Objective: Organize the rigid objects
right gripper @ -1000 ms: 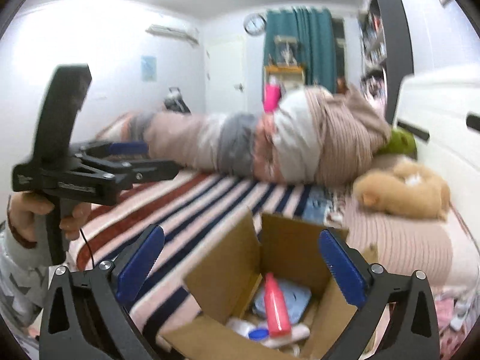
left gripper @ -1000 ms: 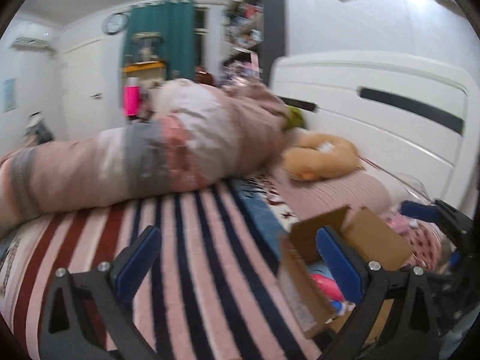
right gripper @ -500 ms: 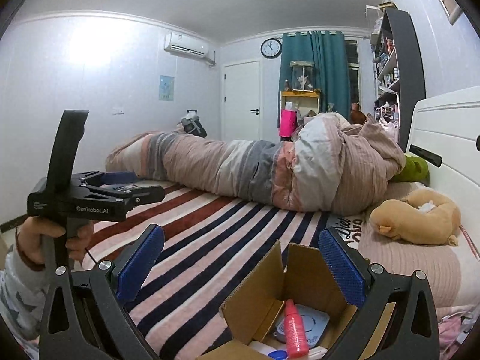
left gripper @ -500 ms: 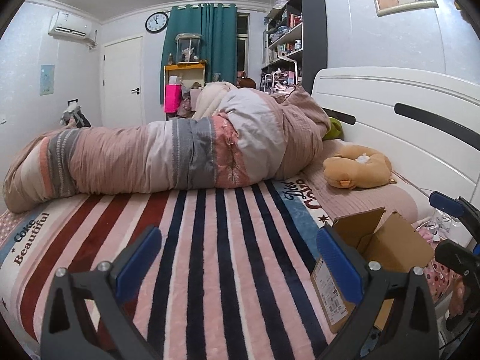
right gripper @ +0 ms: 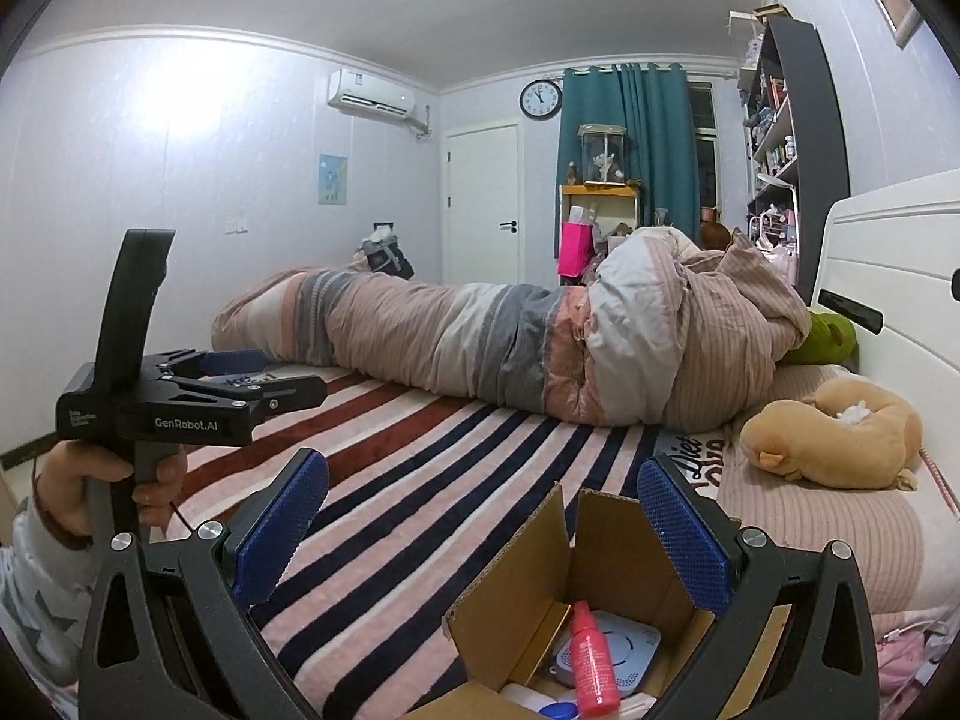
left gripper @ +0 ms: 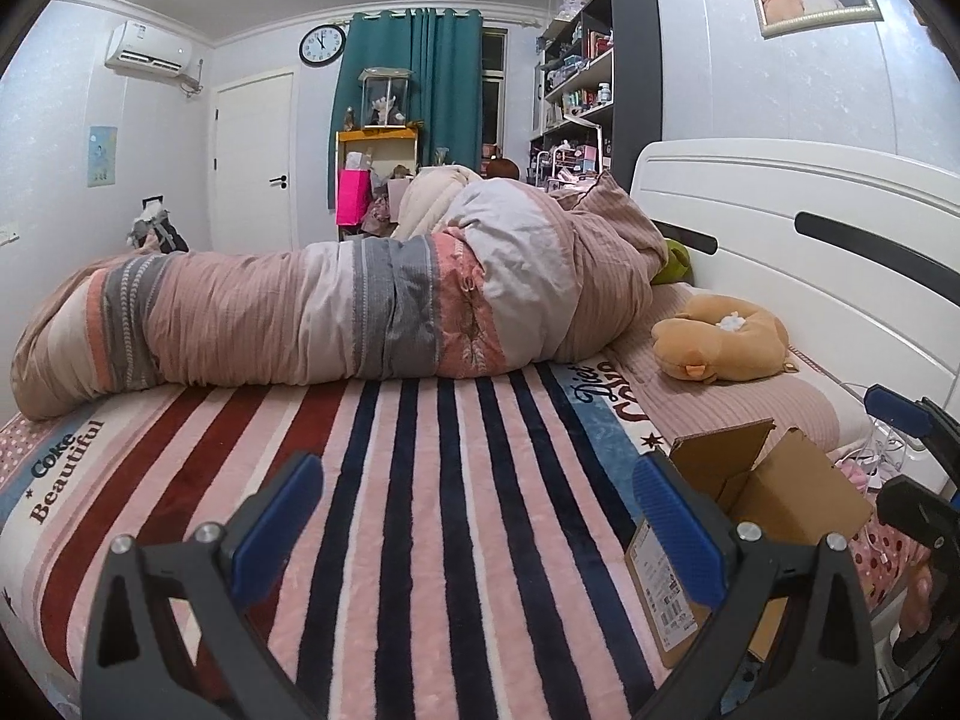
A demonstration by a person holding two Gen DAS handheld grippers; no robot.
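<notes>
An open cardboard box (right gripper: pixel 540 594) sits on the striped blanket near the bed's front right. Inside lie a pink bottle (right gripper: pixel 591 660), a pale round device (right gripper: pixel 612 654) and other small items. The box also shows in the left wrist view (left gripper: pixel 750 498), right of my left gripper. My right gripper (right gripper: pixel 480 528) is open and empty, above and just short of the box. My left gripper (left gripper: pixel 474 531) is open and empty over the blanket; it also shows in the right wrist view (right gripper: pixel 240 375), held in a hand at left.
A rolled pink and grey duvet (left gripper: pixel 372 312) lies across the bed. A tan plush pillow (left gripper: pixel 720 336) lies by the white headboard (left gripper: pixel 798 240). A green plush (right gripper: pixel 828 339) is behind the duvet. Shelves and a cluttered cabinet stand at the far wall.
Both grippers have drawn back and levelled out. The box sits lower and farther in both views. Both stay open and empty.
</notes>
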